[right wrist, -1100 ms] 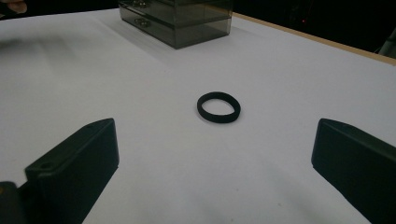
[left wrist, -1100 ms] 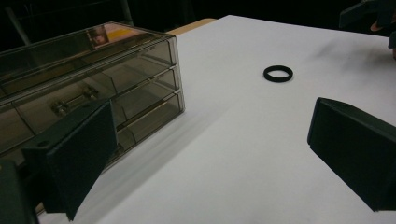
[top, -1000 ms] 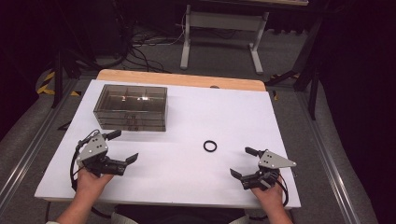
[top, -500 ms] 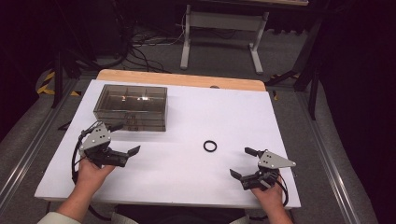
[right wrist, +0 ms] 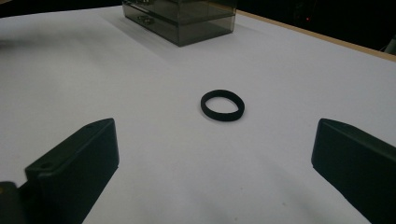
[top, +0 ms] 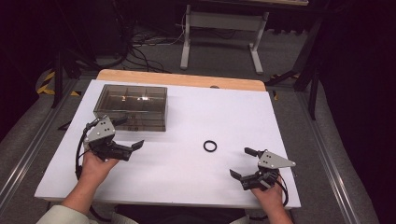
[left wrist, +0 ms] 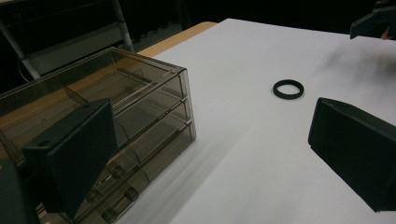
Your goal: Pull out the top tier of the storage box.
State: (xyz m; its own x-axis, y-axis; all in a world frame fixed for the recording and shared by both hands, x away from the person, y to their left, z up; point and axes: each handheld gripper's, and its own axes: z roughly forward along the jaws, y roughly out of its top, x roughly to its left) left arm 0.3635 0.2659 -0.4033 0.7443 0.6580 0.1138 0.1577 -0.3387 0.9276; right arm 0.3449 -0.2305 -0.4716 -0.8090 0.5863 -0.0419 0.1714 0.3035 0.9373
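We see a small black ring [top: 210,146] lying flat on the white worktop [top: 187,177], about in the middle, well apart from the smoky see-through plastic drawer box [top: 131,107] at the back left. Our right hand-held gripper [top: 243,162] sits near the front right corner with its jaws wide open and nothing in them, and the ring lies straight ahead of it [right wrist: 222,104]. Our left hand-held gripper [top: 130,132] is just beside the front of the drawer box, also wide open and holding nothing.

We think the ring is very light and maybe a bit rubbery (it looks dull, not shiny), so it should not break. It is thin and low, so it may slide or flip when we push on it. A good way is to pinch across it from the outside, with the jaws low to the worktop, and squeeze softly.
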